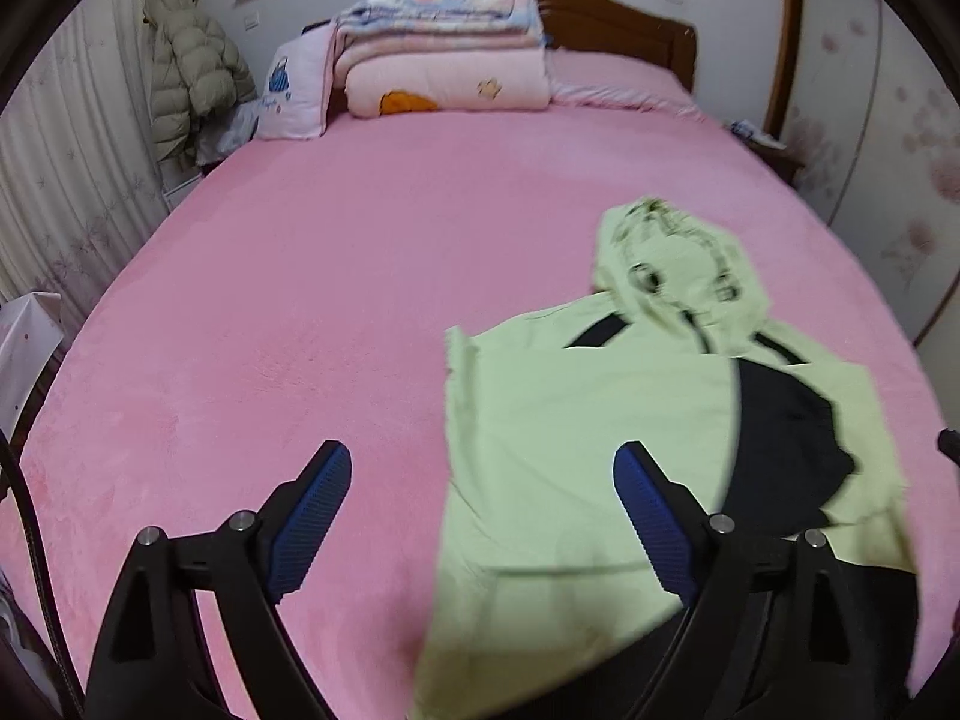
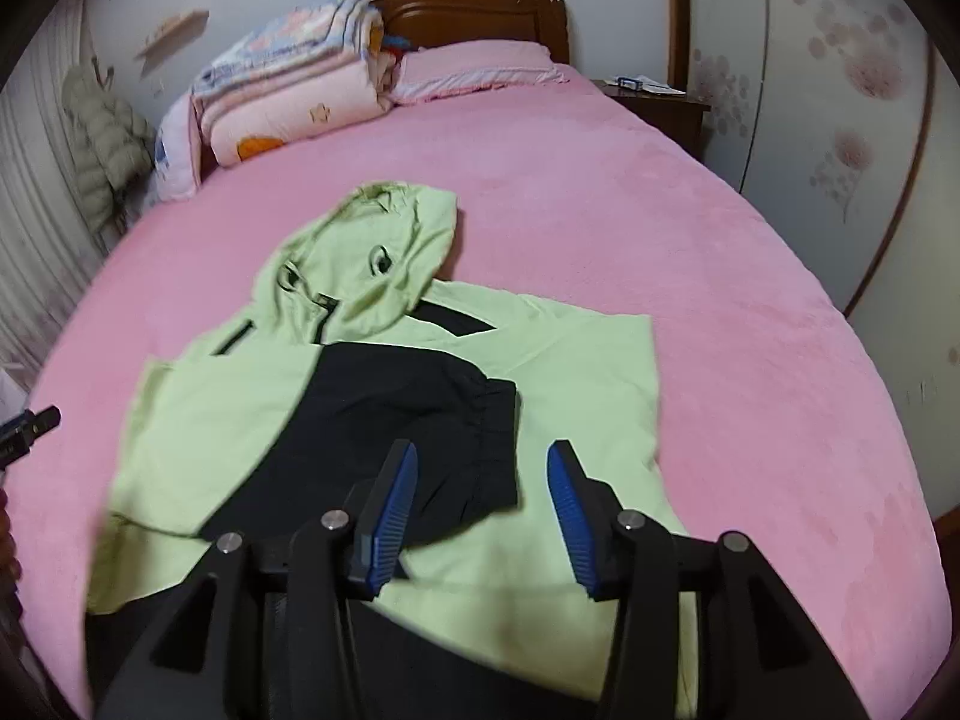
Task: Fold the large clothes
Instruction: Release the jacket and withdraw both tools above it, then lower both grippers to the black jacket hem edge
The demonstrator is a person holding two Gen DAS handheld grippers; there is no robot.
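Note:
A light green hoodie (image 1: 570, 420) (image 2: 576, 372) with black panels lies flat on the pink bed (image 1: 300, 300) (image 2: 750, 300). Its hood (image 1: 678, 264) (image 2: 372, 240) points toward the headboard, and a black sleeve (image 1: 780, 450) (image 2: 390, 408) is folded across the body. My left gripper (image 1: 483, 462) hangs above the garment's left edge, jaws wide apart and holding nothing. Over the lower middle of the hoodie, my right gripper (image 2: 485, 456) stands open with no cloth between its blue pads (image 2: 567, 510).
Folded quilts (image 1: 444, 60) (image 2: 288, 90) and a pillow are stacked by the wooden headboard (image 1: 618, 24). A puffer jacket (image 1: 192, 72) hangs at the left by the curtain. A nightstand (image 2: 654, 102) and flowered wardrobe doors (image 2: 840, 90) are on the right.

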